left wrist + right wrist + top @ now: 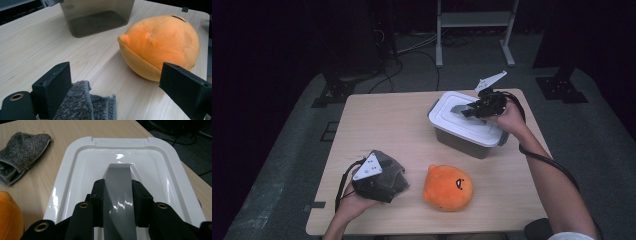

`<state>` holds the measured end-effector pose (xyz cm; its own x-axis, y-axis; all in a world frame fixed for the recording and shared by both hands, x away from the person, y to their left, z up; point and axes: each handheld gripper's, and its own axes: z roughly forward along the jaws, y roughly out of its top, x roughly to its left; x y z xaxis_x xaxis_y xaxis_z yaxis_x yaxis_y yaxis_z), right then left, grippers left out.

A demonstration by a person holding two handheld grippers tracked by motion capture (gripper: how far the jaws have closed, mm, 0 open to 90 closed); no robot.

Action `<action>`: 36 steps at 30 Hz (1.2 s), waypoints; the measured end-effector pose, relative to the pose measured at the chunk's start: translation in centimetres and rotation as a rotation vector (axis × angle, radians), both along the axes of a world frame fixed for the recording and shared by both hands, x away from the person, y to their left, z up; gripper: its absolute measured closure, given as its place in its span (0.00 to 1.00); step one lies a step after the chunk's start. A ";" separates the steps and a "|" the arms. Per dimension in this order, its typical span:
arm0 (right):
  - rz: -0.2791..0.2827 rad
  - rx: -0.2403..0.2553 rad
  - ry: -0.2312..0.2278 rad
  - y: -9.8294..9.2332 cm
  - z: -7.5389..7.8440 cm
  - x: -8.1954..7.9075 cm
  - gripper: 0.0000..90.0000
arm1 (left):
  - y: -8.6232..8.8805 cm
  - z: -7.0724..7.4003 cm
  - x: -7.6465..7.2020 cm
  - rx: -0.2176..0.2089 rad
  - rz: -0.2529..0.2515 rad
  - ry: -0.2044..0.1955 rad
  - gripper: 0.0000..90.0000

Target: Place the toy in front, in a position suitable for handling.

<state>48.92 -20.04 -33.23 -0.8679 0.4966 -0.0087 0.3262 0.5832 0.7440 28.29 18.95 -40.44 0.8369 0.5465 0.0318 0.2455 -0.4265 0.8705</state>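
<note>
On our table (387,120) we count one box (462,137), one plush (447,187), one cloth (384,175); our right gripper (467,110) clamps the lid handle (117,195), our left gripper (112,87) gapes wide near the cloth.

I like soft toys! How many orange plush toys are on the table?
1. The orange plush toy lies near the table's front edge, between the grey cloth and the lidded box. The closed box might hide more.

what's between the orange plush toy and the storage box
Nothing: bare wooden table separates the orange plush toy from the storage box. The high view and the left gripper view both show that stretch.
</note>
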 end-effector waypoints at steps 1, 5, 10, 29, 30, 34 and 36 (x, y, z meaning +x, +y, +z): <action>-0.001 0.003 0.001 0.0 0.0 0.0 0.73 | 0.0 0.0 0.0 0.001 0.002 0.001 0.11; -0.001 0.011 0.001 -0.1 -0.1 0.1 0.73 | 0.1 0.0 -0.1 0.000 0.001 0.001 0.11; 0.000 0.000 -0.002 0.1 0.0 -0.1 0.73 | 0.1 0.0 0.0 -0.004 0.003 -0.001 0.11; 0.004 0.005 -0.009 1.2 -0.1 -0.7 0.73 | 0.6 0.2 -0.2 -0.007 0.016 -0.014 0.11; 0.008 0.006 -0.013 1.3 -0.1 -0.7 0.73 | 0.7 0.3 -0.2 -0.007 0.017 -0.016 0.11; 0.007 0.012 -0.011 1.4 -0.1 -0.7 0.73 | 0.8 0.1 -0.2 -0.010 0.016 -0.011 0.11; 0.007 0.009 -0.009 1.4 -0.1 -0.5 0.73 | 0.8 0.1 -0.2 -0.002 0.017 -0.009 0.11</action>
